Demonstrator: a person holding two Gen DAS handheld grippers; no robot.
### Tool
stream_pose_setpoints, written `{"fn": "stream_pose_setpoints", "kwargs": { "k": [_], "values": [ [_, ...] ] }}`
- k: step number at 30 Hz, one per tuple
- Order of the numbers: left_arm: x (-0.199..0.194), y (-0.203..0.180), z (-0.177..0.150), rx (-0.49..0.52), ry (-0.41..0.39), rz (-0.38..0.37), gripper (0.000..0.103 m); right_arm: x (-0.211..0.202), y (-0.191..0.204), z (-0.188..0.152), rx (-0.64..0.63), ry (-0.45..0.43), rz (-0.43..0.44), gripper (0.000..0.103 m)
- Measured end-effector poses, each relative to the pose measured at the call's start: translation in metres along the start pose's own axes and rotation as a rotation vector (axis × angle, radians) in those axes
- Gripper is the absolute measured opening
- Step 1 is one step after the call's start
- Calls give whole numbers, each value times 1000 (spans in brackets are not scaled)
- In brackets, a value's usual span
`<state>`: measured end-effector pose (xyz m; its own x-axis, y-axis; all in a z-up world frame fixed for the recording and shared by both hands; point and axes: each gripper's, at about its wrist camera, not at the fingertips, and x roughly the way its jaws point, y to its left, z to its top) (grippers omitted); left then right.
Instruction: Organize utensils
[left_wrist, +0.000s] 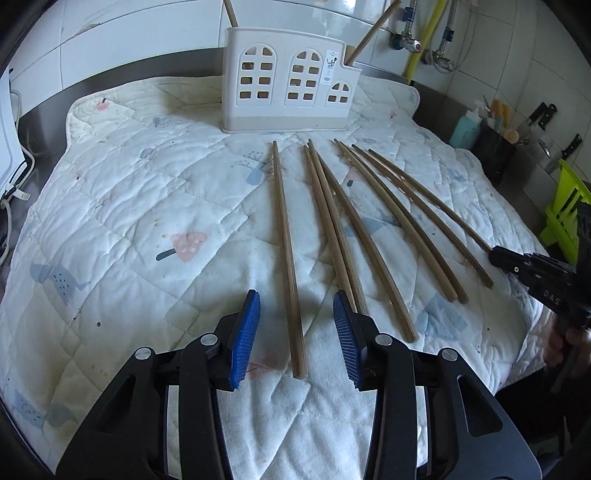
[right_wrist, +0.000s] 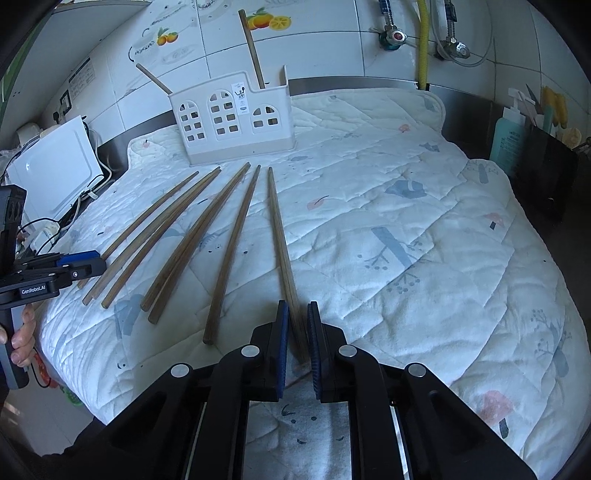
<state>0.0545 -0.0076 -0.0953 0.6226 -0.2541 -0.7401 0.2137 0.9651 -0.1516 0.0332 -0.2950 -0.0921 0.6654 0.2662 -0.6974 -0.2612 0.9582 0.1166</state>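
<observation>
- Chopsticks are the matter in hand: several long brown wooden chopsticks (left_wrist: 369, 236) lie fanned on the white quilted cloth with faded prints (left_wrist: 129, 192), thin ends toward the cream plastic utensil holder with arched window cut-outs (left_wrist: 291, 85), which stands upright at the far edge of the cloth.
- Two sticks already stand in the holder (one leaning at each end), so we judge the sorting begun but mostly undone.
- We have the right gripper with black arms and blue pads (right_wrist: 297, 343) closed on the thick end of the rightmost chopstick (right_wrist: 279, 236); its pads sit tight against the wood, and the rest of the stick lies along the cloth pointing at the holder.
- We hold the left gripper of the same black-and-blue build (left_wrist: 295, 332) partly open, its fingers straddling the leftmost chopstick (left_wrist: 286, 240) near its thick end without pressing on it; the right-hand finger stands close to the neighbouring pair.
- The step, as we read it, is a pick-up on both sides: right already gripping, left about to grip.
- Next, the left jaws need to close on the single stick alone, clear of its neighbours; then each stick must be lifted, tipped upright and dropped thin end down into a compartment.
</observation>
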Motion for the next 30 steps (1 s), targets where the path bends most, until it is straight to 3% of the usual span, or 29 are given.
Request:
{"fn": "stream_pose_setpoints", "kwargs": {
  "k": [17, 18, 19, 24, 30],
  "values": [
    [1, -1, -1, -10, -13, 5, 41, 1, 0, 0, -2, -1, -3, 10],
    [1, -2, -1, -4, -19, 15, 39, 1, 0, 0, 0, -1, -3, 10],
    [1, -2, -2, -6, -25, 38, 29, 1, 0, 0, 2, -2, -3, 10],
    [-3, 0, -5, -2, -48, 43, 11, 0, 0, 1, 4, -4, -5, 10],
    [-5, -9, -13, 65, -78, 76, 10, -1, 4, 3, -7, -6, -6, 8]
  ]
}}
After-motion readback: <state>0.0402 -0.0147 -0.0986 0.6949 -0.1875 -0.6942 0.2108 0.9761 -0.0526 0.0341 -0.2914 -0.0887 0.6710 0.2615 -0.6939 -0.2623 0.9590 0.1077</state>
